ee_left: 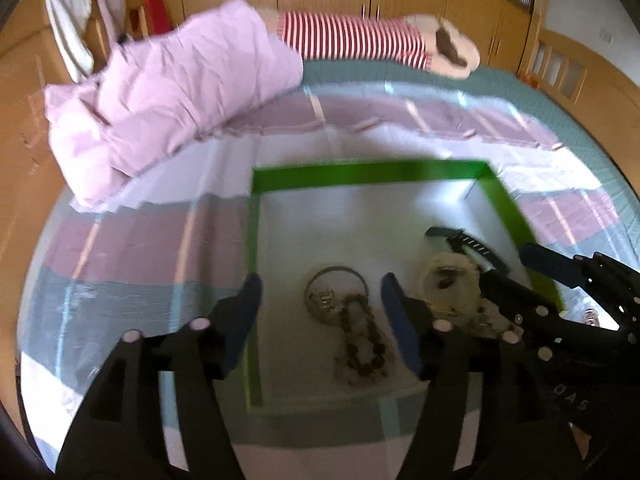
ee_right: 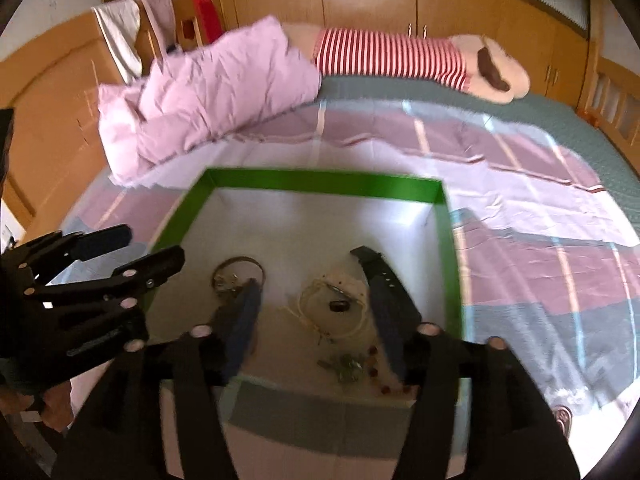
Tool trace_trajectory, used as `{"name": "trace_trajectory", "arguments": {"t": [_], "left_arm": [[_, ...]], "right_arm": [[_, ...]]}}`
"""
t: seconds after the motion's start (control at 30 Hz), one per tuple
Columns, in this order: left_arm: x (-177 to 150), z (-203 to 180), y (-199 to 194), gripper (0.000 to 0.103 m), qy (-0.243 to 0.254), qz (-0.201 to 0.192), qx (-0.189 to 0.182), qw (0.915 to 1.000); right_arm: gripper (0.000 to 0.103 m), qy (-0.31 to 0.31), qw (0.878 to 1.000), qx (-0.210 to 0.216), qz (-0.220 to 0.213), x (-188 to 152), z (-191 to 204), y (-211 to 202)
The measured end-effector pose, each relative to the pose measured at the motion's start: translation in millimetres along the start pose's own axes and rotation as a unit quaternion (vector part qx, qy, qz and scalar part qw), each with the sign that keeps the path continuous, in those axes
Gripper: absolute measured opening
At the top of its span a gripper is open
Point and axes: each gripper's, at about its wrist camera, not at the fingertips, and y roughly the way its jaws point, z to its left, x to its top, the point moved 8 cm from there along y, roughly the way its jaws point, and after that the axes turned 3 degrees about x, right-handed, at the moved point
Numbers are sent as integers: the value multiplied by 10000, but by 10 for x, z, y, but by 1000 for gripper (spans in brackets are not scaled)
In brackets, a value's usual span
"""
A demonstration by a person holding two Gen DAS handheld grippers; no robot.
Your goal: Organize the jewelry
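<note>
A: Several pieces of jewelry lie loose on the white floor of the green-walled box (ee_right: 320, 181): a bangle (ee_left: 335, 294) touching a beaded bracelet (ee_left: 360, 344), a pale coiled cord necklace (ee_right: 336, 304), a black watch strap (ee_right: 378, 268), and some small red beads (ee_right: 384, 376) near the front wall.

B: And the grippers?

A: Both stand open with nothing between their blue pads. The left gripper (ee_left: 320, 320) hovers over the bangle and bracelet; the right gripper (ee_right: 320, 320) over the necklace.

B: Where is the box?

A: On a striped pink, white and grey sheet (ee_right: 520, 220) on a bed, with a crumpled pink duvet (ee_right: 200, 100) and a red-striped cushion (ee_right: 392, 56) beyond.
</note>
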Motion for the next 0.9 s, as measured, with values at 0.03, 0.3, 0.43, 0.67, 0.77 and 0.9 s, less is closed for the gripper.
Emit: {"name": "trace_trajectory", "arguments": {"t": [0.03, 0.3, 0.43, 0.67, 0.77, 0.9], "left_arm": [[1, 1, -105, 74, -25, -99, 20, 9999], [-102, -18, -786, 99, -42, -517, 382, 9979], [-176, -72, -909, 99, -50, -496, 363, 9981], [-175, -64, -1042, 99, -130, -538, 332, 9979], [-164, -47, -1066, 99, -123, -552, 354, 9978], [-164, -30, -1081, 99, -124, -546, 371, 9977]], "right_arm": [[72, 12, 10000, 1, -94, -7, 3, -117], [100, 125, 9979, -582, -273, -120, -159, -707], [100, 124, 9950, -928, -344, -154, -218, -847], [100, 76, 9944, -972, -409, -147, -193, -958], [100, 64, 9944, -972, -413, -145, -168, -968], [100, 76, 9944, -968, -407, -146, -156, -971]]}}
